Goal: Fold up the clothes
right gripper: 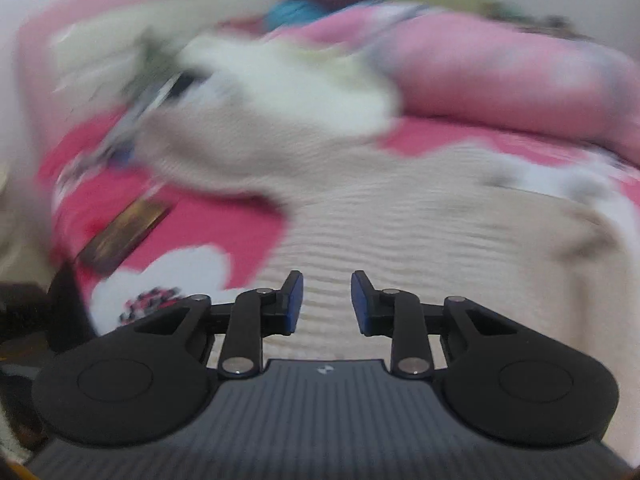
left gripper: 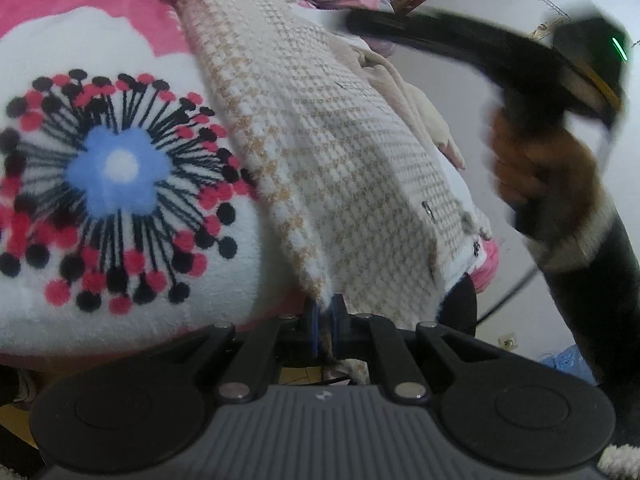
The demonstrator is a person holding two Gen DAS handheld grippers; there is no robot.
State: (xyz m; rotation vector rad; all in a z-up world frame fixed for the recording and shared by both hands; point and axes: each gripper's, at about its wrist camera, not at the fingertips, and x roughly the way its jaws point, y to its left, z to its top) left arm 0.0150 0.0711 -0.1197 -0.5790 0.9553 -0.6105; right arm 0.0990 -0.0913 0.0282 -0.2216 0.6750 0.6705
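The houndstooth garment (left gripper: 340,168) covers the bed's (left gripper: 48,32) right edge; the flower-print blanket (left gripper: 120,172) leftward lies bare; the pink duvet (right gripper: 500,72) blocks the far edge.

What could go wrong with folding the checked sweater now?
The left gripper pinches only a thin edge of the checked sweater, so it might slip out. The right gripper is open and holds nothing, so the sweater may sag unevenly. The right view is blurred, so a grab could miss.
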